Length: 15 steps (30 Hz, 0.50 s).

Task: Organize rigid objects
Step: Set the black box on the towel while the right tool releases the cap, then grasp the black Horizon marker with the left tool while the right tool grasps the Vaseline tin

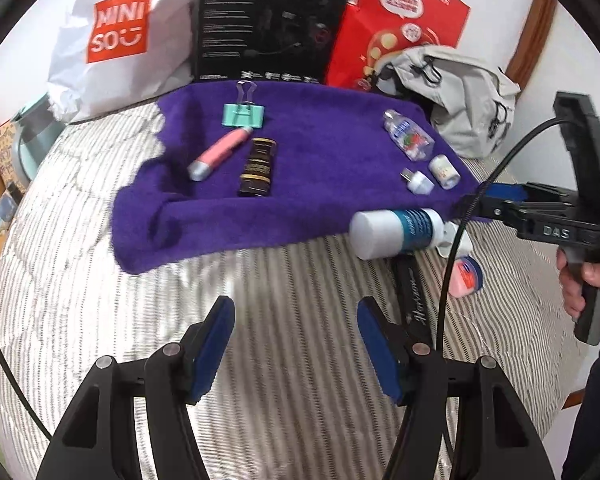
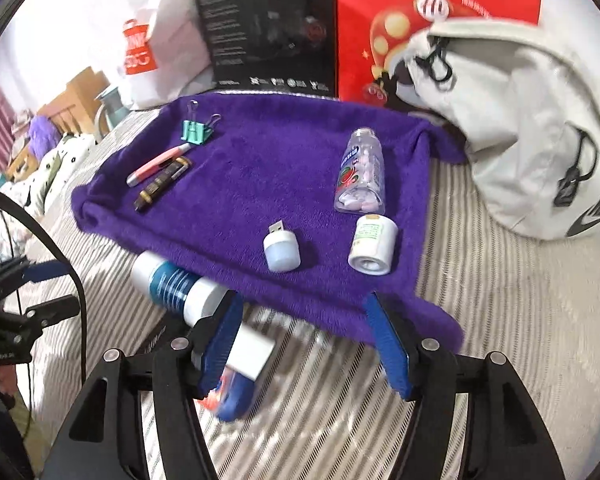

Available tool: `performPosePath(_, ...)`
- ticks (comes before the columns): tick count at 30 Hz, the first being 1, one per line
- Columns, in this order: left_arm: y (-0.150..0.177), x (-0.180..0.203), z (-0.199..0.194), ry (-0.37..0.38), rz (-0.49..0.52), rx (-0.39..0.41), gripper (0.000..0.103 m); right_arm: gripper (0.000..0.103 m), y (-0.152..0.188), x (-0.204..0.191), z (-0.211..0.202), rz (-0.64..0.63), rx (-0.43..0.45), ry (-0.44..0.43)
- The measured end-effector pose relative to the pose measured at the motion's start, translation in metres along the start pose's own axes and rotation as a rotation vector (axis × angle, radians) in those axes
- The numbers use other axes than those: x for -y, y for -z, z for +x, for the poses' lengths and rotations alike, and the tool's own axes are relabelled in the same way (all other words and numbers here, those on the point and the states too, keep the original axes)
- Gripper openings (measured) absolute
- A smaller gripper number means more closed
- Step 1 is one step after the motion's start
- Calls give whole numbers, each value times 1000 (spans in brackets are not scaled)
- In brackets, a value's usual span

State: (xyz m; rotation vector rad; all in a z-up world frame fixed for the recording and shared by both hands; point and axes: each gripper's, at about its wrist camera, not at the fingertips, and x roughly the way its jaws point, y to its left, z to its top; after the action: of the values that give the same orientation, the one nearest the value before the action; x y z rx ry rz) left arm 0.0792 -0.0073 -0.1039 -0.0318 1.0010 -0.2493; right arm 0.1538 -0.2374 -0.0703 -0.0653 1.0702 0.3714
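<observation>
Striped bedding bears bottle (image 2: 180, 286) beside spread right tongs (image 2: 300, 344).

The black pen (image 1: 414, 300) lies partly hidden behind the left gripper's finger and the white bottle (image 1: 396, 232). In the right wrist view a finger (image 2: 220, 344) covers part of the white box (image 2: 252, 354) and the blurred pink jar (image 2: 230, 394). The bottle's small print is too blurred to read.

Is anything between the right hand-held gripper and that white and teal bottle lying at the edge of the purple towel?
Nothing visible blocks it. The right hand-held gripper is open, and the white and teal bottle lies just beyond its left finger on the striped bedding, against the purple towel edge. A small white box sits closer.
</observation>
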Motion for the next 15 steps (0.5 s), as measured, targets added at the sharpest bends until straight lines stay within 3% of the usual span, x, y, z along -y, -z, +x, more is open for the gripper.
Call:
performPosePath(7, 1, 29, 14, 6, 57, -23, 62, 64, 38, 11, -38, 25, 63, -5)
performPosePath(15, -5, 66, 37, 0, 138, -52, 62, 64, 86, 42, -62, 94, 63, 29)
